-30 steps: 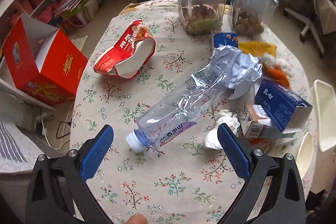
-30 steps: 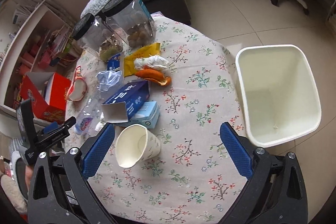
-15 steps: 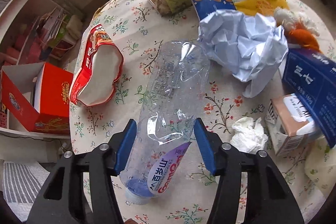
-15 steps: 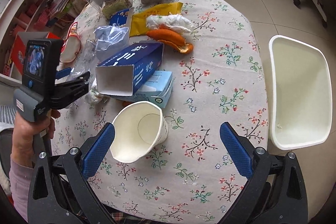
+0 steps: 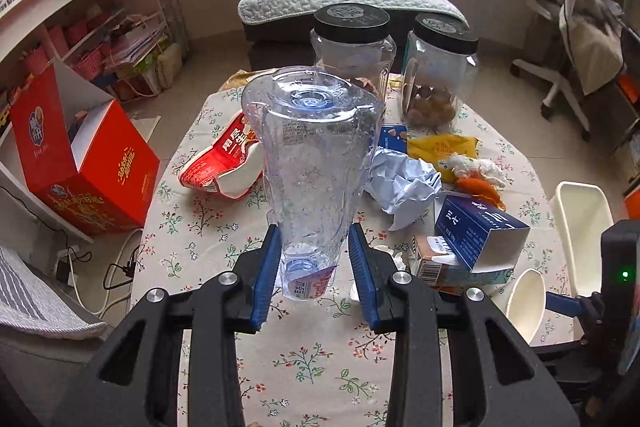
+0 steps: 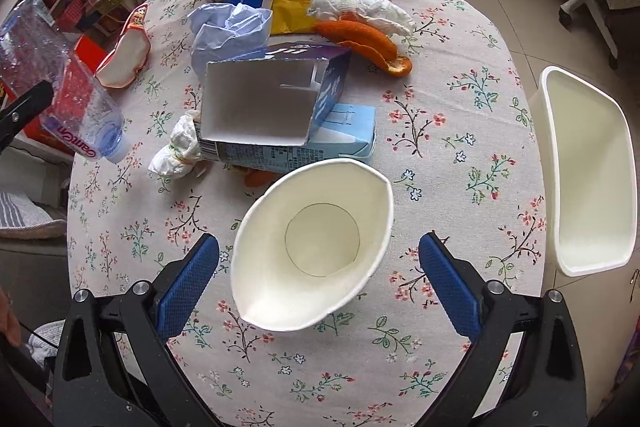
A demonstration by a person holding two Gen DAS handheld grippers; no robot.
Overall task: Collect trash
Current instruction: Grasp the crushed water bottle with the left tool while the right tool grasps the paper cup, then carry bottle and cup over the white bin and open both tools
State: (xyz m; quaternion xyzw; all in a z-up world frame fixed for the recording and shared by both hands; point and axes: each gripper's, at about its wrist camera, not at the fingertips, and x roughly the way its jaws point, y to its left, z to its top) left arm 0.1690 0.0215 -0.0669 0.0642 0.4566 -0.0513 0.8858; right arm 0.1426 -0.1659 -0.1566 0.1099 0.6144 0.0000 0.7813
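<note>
The left gripper (image 5: 314,267) is clamped on the crushed clear plastic water bottle (image 5: 312,163), its blue pads pressing the narrow end near the cap and label, with the bottle's base pointing away from the camera and raised clear of the floral tablecloth (image 5: 208,239). In the right wrist view the same bottle hangs in the air at the far left, off the table edge side. The right gripper (image 6: 318,275) stands wide open, holding nothing; the squashed white paper cup (image 6: 314,247) lies on its side between its two blue fingers, mouth toward the camera, touching neither pad as far as can be seen.

The step in hand looks like two pickups at once: the bottle is already secured, the cup is only framed. The white plastic bin (image 6: 588,171) sits just off the right gripper's right finger, beside the table.

Next, the right gripper probably needs to ease forward and close across the cup's flattened sides, gently, since thin paper buckles. The left must carry the bottle across the box-and-tissue clutter to the bin.
</note>
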